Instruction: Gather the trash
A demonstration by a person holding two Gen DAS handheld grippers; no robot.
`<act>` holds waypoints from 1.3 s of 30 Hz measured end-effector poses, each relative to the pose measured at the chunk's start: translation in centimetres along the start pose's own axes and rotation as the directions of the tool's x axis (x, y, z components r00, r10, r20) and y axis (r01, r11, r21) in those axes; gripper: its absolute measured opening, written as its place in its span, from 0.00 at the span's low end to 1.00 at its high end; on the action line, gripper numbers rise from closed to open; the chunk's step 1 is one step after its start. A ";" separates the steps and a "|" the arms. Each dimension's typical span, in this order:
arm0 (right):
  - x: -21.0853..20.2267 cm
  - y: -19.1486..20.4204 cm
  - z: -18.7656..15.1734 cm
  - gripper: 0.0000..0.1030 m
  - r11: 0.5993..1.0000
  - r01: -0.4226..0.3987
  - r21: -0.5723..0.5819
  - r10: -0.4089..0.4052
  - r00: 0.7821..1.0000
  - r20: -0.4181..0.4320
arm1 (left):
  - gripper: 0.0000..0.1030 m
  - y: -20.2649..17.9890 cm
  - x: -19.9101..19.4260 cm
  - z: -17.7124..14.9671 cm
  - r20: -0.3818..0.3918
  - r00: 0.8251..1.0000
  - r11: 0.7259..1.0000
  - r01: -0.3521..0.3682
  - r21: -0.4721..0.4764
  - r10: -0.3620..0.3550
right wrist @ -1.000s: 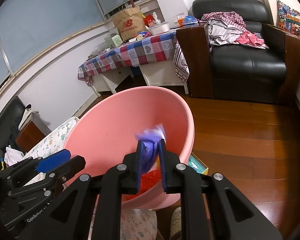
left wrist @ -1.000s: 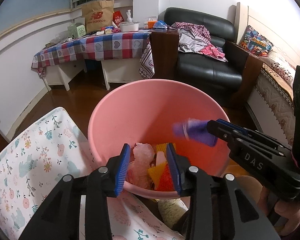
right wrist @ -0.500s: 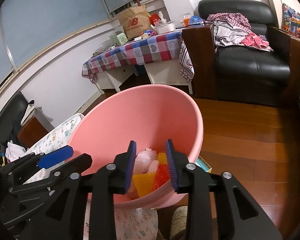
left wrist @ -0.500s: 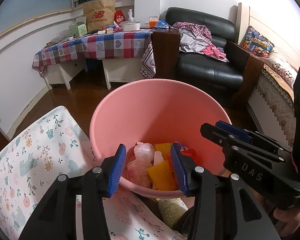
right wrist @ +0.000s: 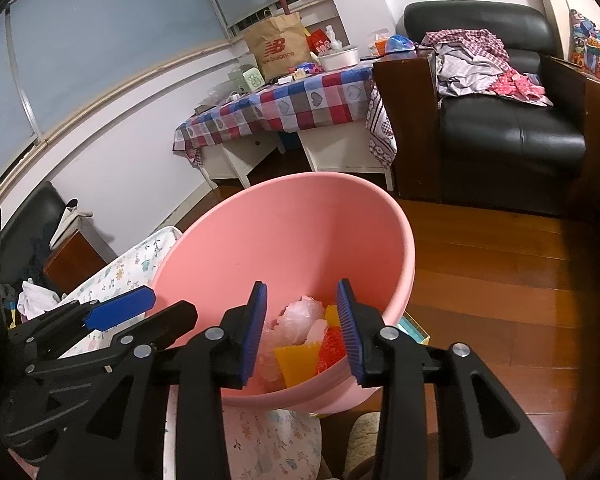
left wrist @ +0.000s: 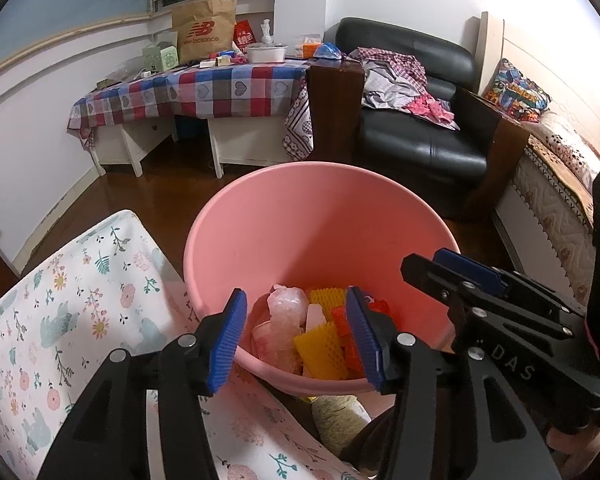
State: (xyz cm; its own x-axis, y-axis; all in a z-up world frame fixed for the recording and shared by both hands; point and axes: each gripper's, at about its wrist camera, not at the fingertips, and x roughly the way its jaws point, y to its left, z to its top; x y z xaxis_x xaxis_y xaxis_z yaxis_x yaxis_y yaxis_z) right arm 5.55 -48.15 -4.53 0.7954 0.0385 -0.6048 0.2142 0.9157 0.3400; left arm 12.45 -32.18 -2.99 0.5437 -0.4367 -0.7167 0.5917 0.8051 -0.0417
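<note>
We hold both grippers just above the near rim of the pink basin. The left gripper has its jaws opening, fairly wide, with nothing between them. The right gripper is opening too, narrower, also empty. The trash, yellow, red and pale pink pieces, lies inside the basin at its bottom.

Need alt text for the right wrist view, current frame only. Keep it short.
The right gripper, jaws opening and empty, hangs over a pink basin holding yellow, red and pale pink scraps. The left gripper reaches in from the left, above a floral cloth. Behind are a checked table and a black armchair.
</note>
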 end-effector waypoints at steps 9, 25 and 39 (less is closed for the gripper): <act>-0.4 0.1 -0.1 0.36 1.000 -0.002 -0.001 0.002 1.000 0.005 | 0.54 0.0 -0.3 0.5 -0.003 1.000 1.000 0.000 -0.020 0.000; -1.6 0.8 -0.2 0.36 1.000 0.001 -0.010 -0.001 1.000 0.012 | 0.63 0.5 -1.3 0.9 0.019 1.000 0.998 0.010 -0.065 -0.009; -3.0 2.2 -0.3 0.43 0.997 0.019 -0.072 -0.017 0.999 0.032 | 0.65 0.7 -2.9 1.4 0.054 0.998 0.997 -0.011 -0.077 0.015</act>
State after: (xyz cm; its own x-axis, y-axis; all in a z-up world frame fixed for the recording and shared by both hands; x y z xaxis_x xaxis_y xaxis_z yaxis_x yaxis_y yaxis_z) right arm 3.45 -46.13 -2.15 0.8093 0.0104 -0.5873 0.1878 0.9428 0.2754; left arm 12.14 -30.93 0.06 0.5840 -0.4458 -0.6784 0.5380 0.8384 -0.0878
